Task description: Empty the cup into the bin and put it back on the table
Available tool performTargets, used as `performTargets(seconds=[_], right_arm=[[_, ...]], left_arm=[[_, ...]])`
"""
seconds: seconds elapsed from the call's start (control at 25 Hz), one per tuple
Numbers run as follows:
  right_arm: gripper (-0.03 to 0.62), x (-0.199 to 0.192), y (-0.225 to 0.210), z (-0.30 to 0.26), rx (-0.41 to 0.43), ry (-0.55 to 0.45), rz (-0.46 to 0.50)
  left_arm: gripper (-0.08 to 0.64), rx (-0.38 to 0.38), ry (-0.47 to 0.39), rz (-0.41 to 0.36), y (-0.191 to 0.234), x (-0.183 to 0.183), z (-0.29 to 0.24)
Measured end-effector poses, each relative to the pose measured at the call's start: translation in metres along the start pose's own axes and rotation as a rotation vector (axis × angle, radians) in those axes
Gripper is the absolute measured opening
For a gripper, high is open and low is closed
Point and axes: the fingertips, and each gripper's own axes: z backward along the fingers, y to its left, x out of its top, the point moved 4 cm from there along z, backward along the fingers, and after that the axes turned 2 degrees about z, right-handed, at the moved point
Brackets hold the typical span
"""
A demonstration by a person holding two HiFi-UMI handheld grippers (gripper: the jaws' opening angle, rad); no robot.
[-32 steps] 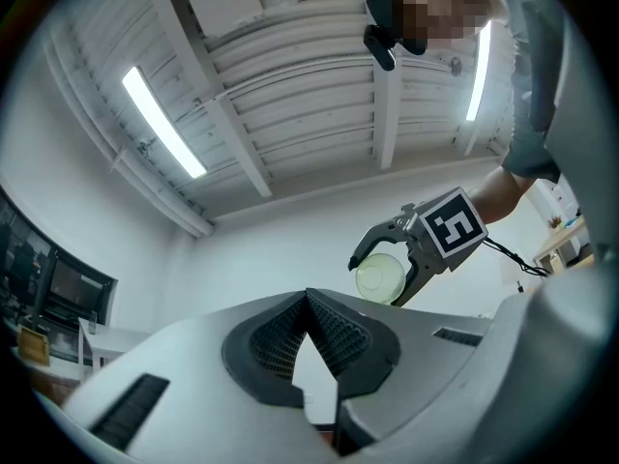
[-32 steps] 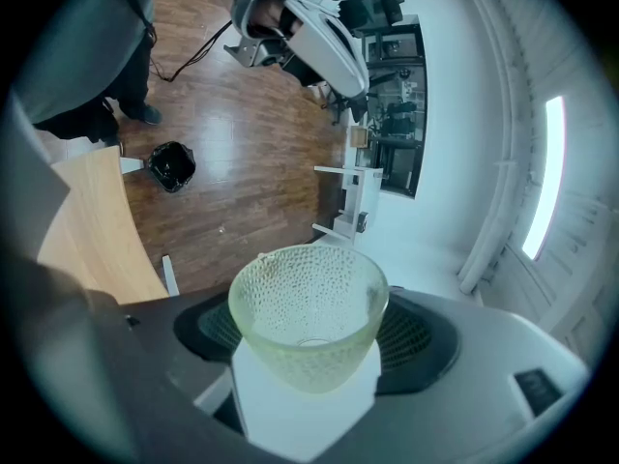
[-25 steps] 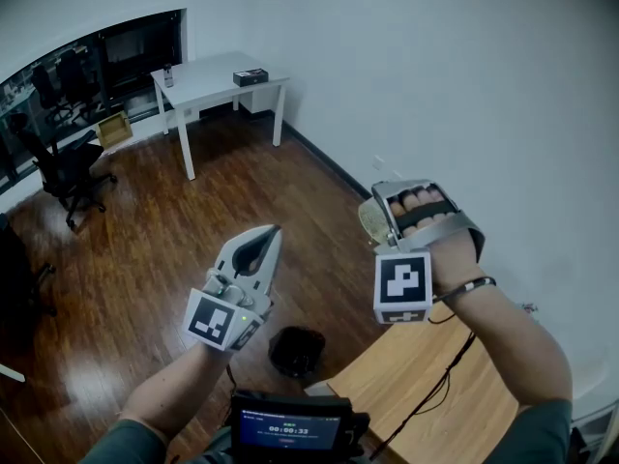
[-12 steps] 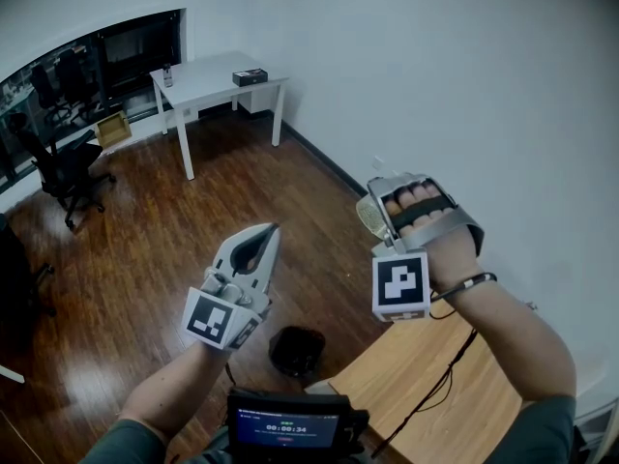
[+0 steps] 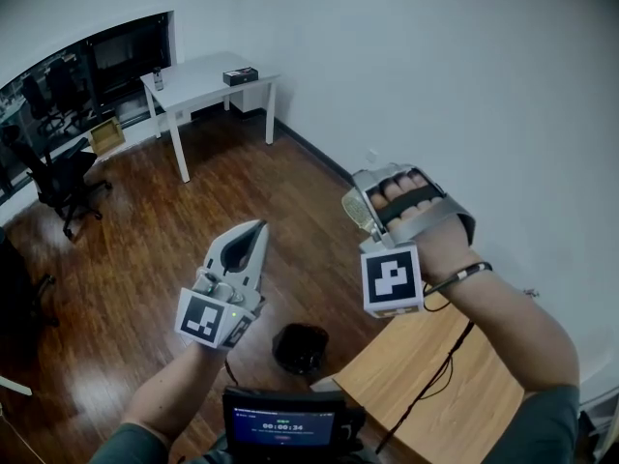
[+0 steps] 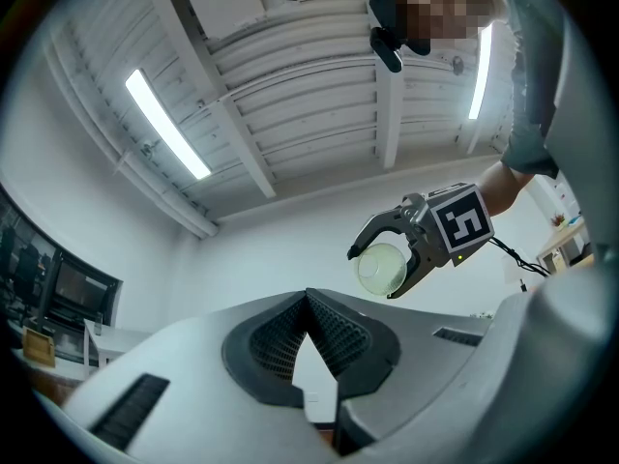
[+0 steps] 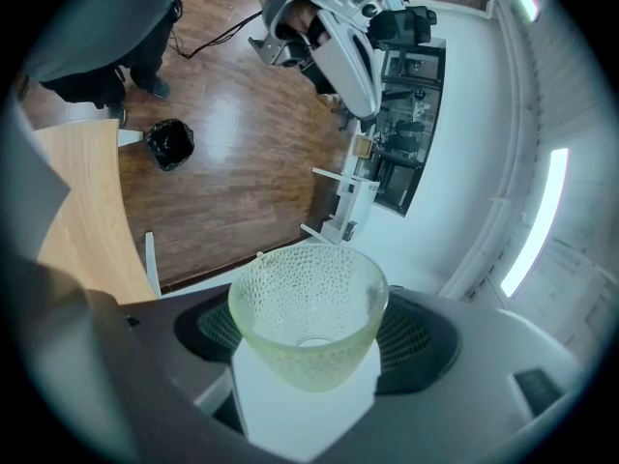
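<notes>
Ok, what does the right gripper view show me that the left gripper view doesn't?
Only the right gripper view: the cup's inside, with nothing visible in it, the black bin on the wood floor, the table edge, and the left gripper, jaws together. Only the left gripper view: the ceiling lights and the right gripper from outside, its jaws around the cup. Both: the cup, held in the right gripper.

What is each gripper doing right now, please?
Left gripper: closed, empty.
Right gripper: closed on the cup.
</notes>
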Motion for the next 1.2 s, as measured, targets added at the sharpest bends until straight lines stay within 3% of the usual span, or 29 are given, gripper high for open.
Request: performTargets(seconds=[1.2], right_arm=[[0.396,0.004,0.014,0.000,0.010,-0.043,-0.010]], left_arm=[[-0.011,-0.014,0.014,0.008,-0.007,-0.009,-0.010]])
